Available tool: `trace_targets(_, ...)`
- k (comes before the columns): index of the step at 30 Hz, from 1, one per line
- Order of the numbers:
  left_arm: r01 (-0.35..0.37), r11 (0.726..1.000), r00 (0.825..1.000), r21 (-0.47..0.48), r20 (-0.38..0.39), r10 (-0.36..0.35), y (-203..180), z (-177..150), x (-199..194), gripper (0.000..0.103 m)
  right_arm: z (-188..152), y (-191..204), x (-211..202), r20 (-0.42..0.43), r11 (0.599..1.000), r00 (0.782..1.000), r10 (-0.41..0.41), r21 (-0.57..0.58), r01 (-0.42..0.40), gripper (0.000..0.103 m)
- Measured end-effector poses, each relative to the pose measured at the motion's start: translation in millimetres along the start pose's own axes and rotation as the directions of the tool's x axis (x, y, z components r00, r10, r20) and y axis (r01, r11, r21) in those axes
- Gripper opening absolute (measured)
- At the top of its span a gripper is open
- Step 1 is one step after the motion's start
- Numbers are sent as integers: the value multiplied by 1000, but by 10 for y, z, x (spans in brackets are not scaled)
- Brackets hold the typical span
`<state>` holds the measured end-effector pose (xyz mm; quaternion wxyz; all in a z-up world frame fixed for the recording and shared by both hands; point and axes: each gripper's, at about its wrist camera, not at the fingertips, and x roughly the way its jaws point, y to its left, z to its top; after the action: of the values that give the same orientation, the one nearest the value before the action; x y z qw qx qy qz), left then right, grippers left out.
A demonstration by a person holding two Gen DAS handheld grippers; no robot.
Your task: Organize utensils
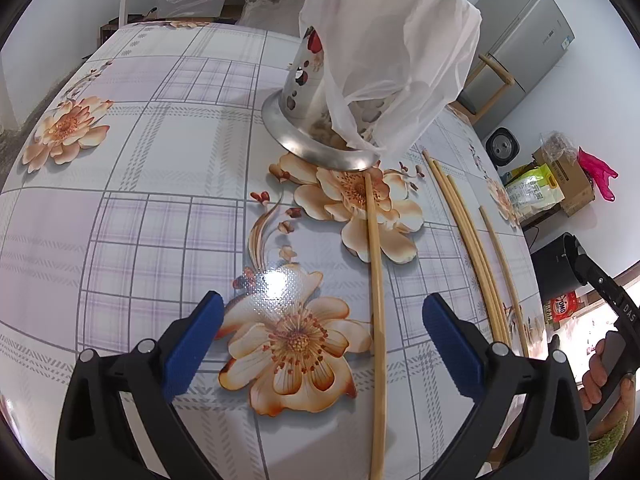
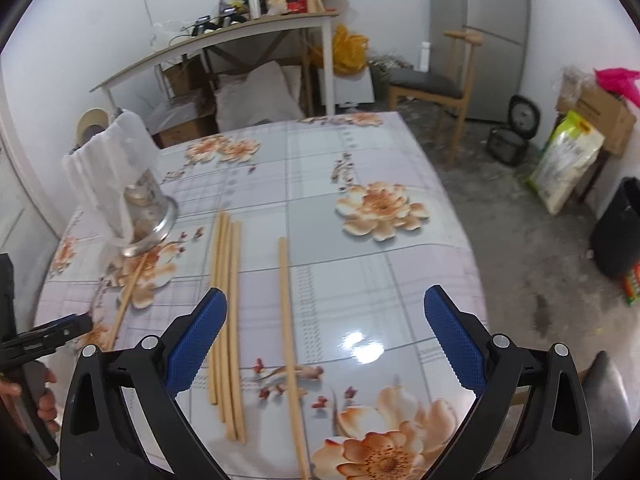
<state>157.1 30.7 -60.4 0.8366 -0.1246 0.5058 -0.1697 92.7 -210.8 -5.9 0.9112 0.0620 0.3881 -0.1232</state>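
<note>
A flowered tablecloth (image 2: 360, 152) covers the table. One chopstick (image 1: 376, 300) lies with its tip touching the metal holder (image 1: 304, 120), which wears a white bag (image 1: 392, 52); four more chopsticks (image 2: 228, 320) lie just beside it. Both the left gripper (image 1: 322, 344) and right gripper (image 2: 324, 344) hover wide apart, holding nothing.

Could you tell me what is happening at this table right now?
A person is tidying chopsticks with two handheld grippers. The left gripper and right gripper are both open and holding nothing. One chopstick lies between the left gripper's fingers, three chopsticks lie bunched together, and another single chopstick lies apart. The metal utensil holder, draped with a white plastic bag, stands on the floral tablecloth.
</note>
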Motion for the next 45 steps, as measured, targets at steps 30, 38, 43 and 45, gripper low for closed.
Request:
trace_targets(30, 28, 999, 1000, -38, 13, -28, 64, 4, -21, 97, -114, 27, 42, 95, 991, 994, 58, -123, -46, 95)
trace_targets(38, -13, 999, 1000, 45, -2, 13, 8, 39, -4, 97, -173, 133, 338, -18, 984, 987, 160, -72, -161, 78)
trace_targets(43, -11, 983, 997, 185, 77, -3, -210, 178, -100, 97, -195, 132, 418, -55, 979, 979, 197, -42, -199, 64)
trace_targets(45, -25, 965, 997, 260, 83, 3, -341, 221, -81, 97, -194, 123, 466, -73, 978, 976, 204, -25, -206, 56)
